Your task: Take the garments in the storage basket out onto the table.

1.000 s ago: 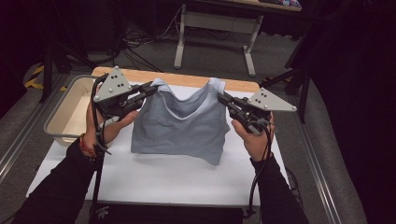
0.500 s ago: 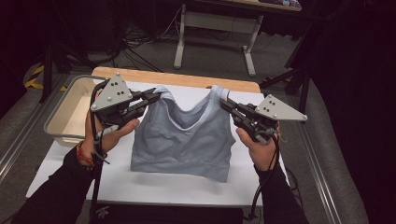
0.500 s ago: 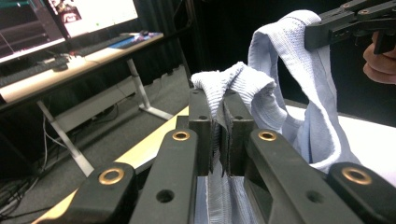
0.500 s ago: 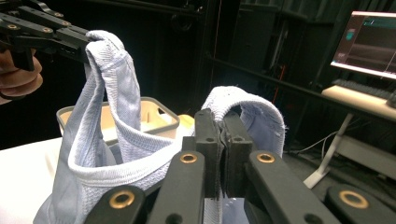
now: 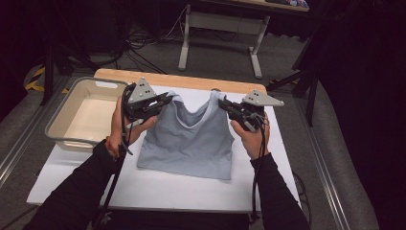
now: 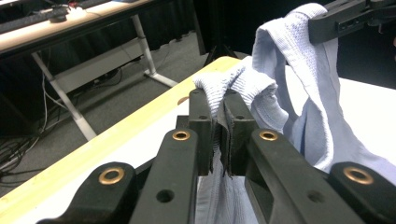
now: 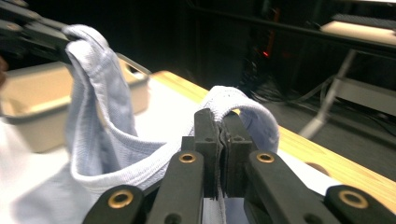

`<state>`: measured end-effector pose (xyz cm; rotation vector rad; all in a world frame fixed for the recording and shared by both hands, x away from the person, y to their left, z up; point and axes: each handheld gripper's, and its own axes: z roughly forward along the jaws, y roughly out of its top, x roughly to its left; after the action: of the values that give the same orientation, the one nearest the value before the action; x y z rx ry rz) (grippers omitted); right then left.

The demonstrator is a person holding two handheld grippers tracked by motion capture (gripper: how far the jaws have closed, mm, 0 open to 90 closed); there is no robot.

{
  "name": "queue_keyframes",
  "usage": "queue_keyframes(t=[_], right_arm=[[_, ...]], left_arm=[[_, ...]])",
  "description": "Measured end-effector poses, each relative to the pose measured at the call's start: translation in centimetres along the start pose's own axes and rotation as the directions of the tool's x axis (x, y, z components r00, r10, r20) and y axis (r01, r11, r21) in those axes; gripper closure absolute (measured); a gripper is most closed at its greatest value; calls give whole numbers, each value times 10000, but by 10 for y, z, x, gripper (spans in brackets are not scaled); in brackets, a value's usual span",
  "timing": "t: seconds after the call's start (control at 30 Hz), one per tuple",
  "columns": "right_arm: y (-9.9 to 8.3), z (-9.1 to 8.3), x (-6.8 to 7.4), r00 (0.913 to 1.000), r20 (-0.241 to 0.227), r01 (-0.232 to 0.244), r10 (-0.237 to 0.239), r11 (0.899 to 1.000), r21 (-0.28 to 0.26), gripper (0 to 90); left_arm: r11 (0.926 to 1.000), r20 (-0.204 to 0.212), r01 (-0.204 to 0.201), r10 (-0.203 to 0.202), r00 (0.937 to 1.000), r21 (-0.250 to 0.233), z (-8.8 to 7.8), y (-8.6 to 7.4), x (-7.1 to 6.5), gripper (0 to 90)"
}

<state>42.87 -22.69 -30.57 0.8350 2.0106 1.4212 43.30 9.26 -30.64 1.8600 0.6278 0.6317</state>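
Note:
A light blue-grey tank top (image 5: 189, 139) lies spread on the white table sheet (image 5: 158, 189), its shoulder straps lifted. My left gripper (image 5: 168, 97) is shut on the left strap (image 6: 236, 84), the cloth pinched between its black jaws. On the other side, my right gripper (image 5: 221, 102) is shut on the right strap (image 7: 233, 100). In the left gripper view the far strap (image 6: 299, 51) hangs from the other gripper at upper right. The right gripper view shows the other strap (image 7: 86, 51) held up at upper left. The hem rests on the sheet near the person.
A beige plastic bin (image 5: 88, 112) stands on the table's left side, close to my left hand. The wooden table edge (image 5: 186, 81) runs along the far side. A desk frame (image 5: 220, 36) and cables lie on the floor beyond.
Both grippers have come down and toward the person with the straps still pinched. The top has gone from hanging mostly lifted to lying spread on the sheet.

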Motion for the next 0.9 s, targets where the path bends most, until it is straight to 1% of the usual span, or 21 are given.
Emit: queue_keyframes(t=[0.07, 0.1, 0.13, 0.2, 0.23, 0.27, 0.3, 0.33, 0.37, 0.43, 0.47, 0.5, 0.57, 0.6, 0.63, 0.67, 0.77, 0.8, 0.83, 0.87, 0.9], right_arm=[[-2, 8, -5, 9999, 122, -12, 10, 9999, 148, 869], [-3, 13, -8, 9995, 321, 72, -81, 9996, 265, 868], [-5, 17, -12, 9991, 427, 32, -47, 9994, 353, 868], [-8, 25, -18, 9984, 551, -163, 134, 9985, 520, 864], [-10, 29, -22, 9974, 710, -133, 87, 9978, 644, 864], [-13, 33, -25, 9969, 765, -216, 159, 9971, 730, 864], [-15, 36, -29, 9967, 731, -418, 364, 9964, 744, 862], [-18, 40, -32, 9959, 807, -470, 402, 9953, 841, 862], [-20, 44, -35, 9949, 965, -396, 299, 9943, 995, 859], [-24, 52, -40, 9934, 1095, -478, 347, 9917, 1192, 839], [-26, 56, -42, 9915, 1287, -386, 212, 9902, 1342, 831], [-29, 60, -46, 9896, 1417, -440, 231, 9883, 1462, 809], [-34, 66, -50, 9858, 1644, -621, 352, 9849, 1619, 778], [-36, 68, -52, 9841, 1738, -681, 378, 9828, 1719, 770], [-39, 70, -54, 9828, 1789, -788, 463, 9806, 1792, 746], [-40, 70, -55, 9815, 1853, -828, 483, 9796, 1831, 744], [-44, 71, -59, 9764, 2133, -783, 325, 9746, 2098, 729], [-45, 70, -60, 9767, 2105, -860, 411, 9741, 2091, 733], [-47, 68, -61, 9765, 2102, -930, 486, 9740, 2068, 733], [-48, 65, -61, 9768, 2083, -930, 502, 9751, 2012, 732], [-50, 62, -60, 9778, 2026, -942, 535, 9759, 1970, 728]], left_arm=[[9999, -255, 140, -139, 9996, 62, 11, -1, 6, 841], [9994, -248, 339, -336, 9991, 116, 18, -3, 10, 840], [9985, -265, 530, -526, 9983, 164, 25, -4, 14, 837], [9961, -479, 815, -799, 9957, 336, 38, -9, 20, 832], [9948, -440, 923, -904, 9949, 429, 43, -11, 24, 831], [9940, -522, 931, -902, 9946, 573, 49, -14, 26, 829], [9928, -690, 967, -918, 9934, 701, 55, -17, 29, 824], [9908, -749, 1096, -1037, 9918, 797, 60, -20, 32, 818], [9894, -811, 1148, -1077, 9909, 886, 66, -23, 34, 813], [9850, -992, 1380, -1278, 9868, 1037, 77, -30, 38, 803], [9834, -1133, 1400, -1270, 9854, 1153, 84, -33, 41, 779], [9828, -1255, 1379, -1225, 9845, 1225, 88, -35, 42, 735], [9768, -1553, 1510, -1272, 9796, 1520, 97, -41, 45, 665], [9746, -1536, 1569, -1325, 9792, 1597, 100, -44, 46, 644], [9740, -1488, 1569, -1330, 9799, 1632, 102, -45, 47, 619], [9714, -1464, 1628, -1381, 9795, 1729, 104, -47, 47, 598], [9662, -1590, 1698, -1399, 9773, 1939, 106, -48, 48, 501], [9659, -1541, 1743, -1458, 9772, 1914, 104, -48, 47, 499], [9682, -1510, 1692, -1422, 9782, 1844, 103, -49, 46, 490], [9677, -1389, 1687, -1439, 9798, 1874, 100, -49, 44, 491], [9700, -1313, 1569, -1337, 9823, 1858, 98, -50, 41, 488]])
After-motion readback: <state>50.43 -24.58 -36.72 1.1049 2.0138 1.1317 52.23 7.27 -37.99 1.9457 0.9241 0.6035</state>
